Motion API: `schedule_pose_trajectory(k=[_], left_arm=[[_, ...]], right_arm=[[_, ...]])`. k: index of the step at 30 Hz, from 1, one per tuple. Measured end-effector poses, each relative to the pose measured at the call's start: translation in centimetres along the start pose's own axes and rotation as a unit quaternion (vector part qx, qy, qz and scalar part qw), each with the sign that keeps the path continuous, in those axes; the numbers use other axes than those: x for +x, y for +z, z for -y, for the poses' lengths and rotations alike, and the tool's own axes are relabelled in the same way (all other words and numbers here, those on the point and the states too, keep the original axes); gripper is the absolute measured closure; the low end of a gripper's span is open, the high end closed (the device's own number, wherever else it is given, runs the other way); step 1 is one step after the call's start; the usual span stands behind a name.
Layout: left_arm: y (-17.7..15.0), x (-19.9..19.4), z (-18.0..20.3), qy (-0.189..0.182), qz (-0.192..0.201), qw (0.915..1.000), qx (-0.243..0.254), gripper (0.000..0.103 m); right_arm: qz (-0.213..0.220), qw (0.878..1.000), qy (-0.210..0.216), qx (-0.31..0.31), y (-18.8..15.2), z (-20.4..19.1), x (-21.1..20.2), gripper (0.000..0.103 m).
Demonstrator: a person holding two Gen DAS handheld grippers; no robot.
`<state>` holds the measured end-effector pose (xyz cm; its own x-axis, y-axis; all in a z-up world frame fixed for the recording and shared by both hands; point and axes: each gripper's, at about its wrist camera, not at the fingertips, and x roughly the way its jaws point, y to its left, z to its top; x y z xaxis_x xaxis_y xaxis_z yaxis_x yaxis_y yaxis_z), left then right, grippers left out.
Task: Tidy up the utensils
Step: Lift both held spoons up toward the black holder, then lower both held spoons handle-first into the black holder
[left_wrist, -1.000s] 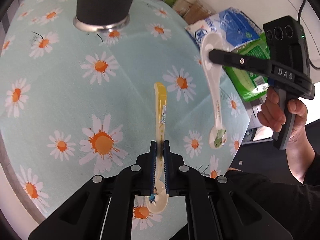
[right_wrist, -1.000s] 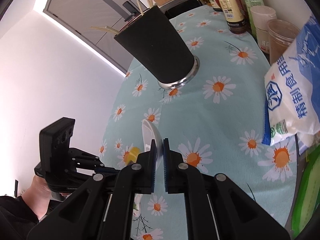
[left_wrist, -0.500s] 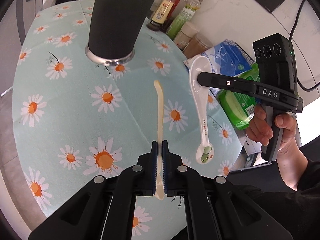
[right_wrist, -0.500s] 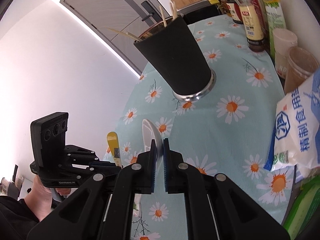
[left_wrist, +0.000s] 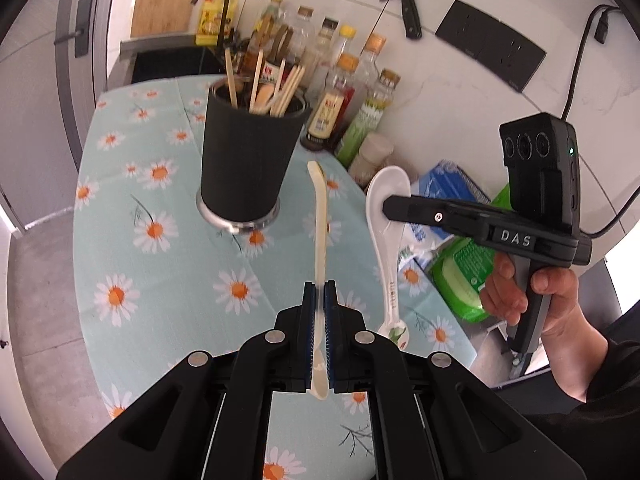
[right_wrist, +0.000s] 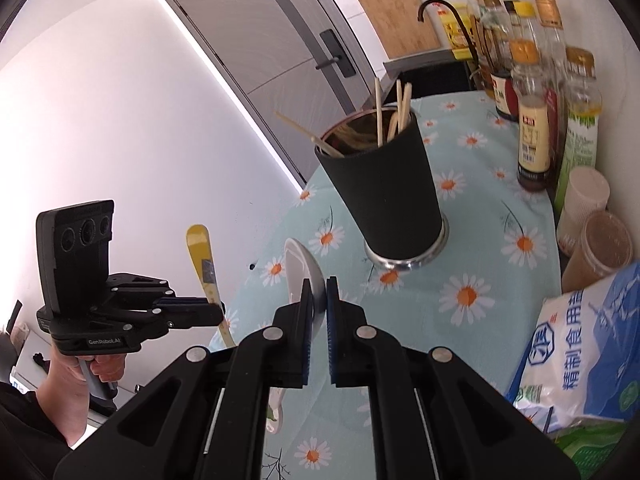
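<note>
My left gripper (left_wrist: 319, 292) is shut on a cream-yellow spoon (left_wrist: 321, 220), held edge-on above the table with its handle tip toward the black utensil cup (left_wrist: 248, 160). In the right wrist view that same yellow spoon (right_wrist: 204, 264) sticks up from the left gripper (right_wrist: 216, 312). My right gripper (right_wrist: 318, 292) is shut on the bowl of a white ceramic spoon (right_wrist: 298, 264); its handle hangs down. From the left wrist view the white spoon (left_wrist: 390, 248) dangles from the right gripper (left_wrist: 386, 202). The black cup (right_wrist: 384, 196) holds several chopsticks.
A daisy-print tablecloth (left_wrist: 132, 264) covers the round table. Sauce bottles (left_wrist: 340, 92) line the wall behind the cup. A salt bag (right_wrist: 580, 340), a green pack (left_wrist: 464, 272) and lidded jars (right_wrist: 600, 248) crowd the right side. A sink tap (right_wrist: 440, 8) stands behind.
Both grippers have risen with their spoons and tipped up, so the cup's rim and the bottles behind it have come into view. Both grips are unchanged.
</note>
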<state>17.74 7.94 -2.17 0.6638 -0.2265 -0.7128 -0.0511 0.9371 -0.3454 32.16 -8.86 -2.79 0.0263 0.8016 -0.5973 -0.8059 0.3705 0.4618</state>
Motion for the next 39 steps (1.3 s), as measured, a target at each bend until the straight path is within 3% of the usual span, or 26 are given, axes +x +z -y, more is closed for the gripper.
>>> schedule_pose_trajectory(k=[15,24,32,39], left_arm=[[5.5,-2.3,0.4,0.024,0.079,0.996,0.035,0.099],[8.8,-2.5,0.2,0.025,0.103,0.9932,0.047,0.099],[13.1,-4.3,0.0,0.035,0.154,0.9855,0.061,0.099],[16.1,-3.7,-0.5,0.049,0.181,0.9798,0.07,0.099]], right_arm=[[0.074,0.996,-0.036,-0.033,5.8,-1.5,-1.4,0.095],[0.115,0.991,-0.06,-0.043,9.5,-2.2,-1.9,0.095],[0.167,0.98,-0.093,-0.054,13.4,-3.2,-2.8,0.095],[0.185,0.975,-0.116,-0.046,16.4,-2.5,-1.9,0.095]])
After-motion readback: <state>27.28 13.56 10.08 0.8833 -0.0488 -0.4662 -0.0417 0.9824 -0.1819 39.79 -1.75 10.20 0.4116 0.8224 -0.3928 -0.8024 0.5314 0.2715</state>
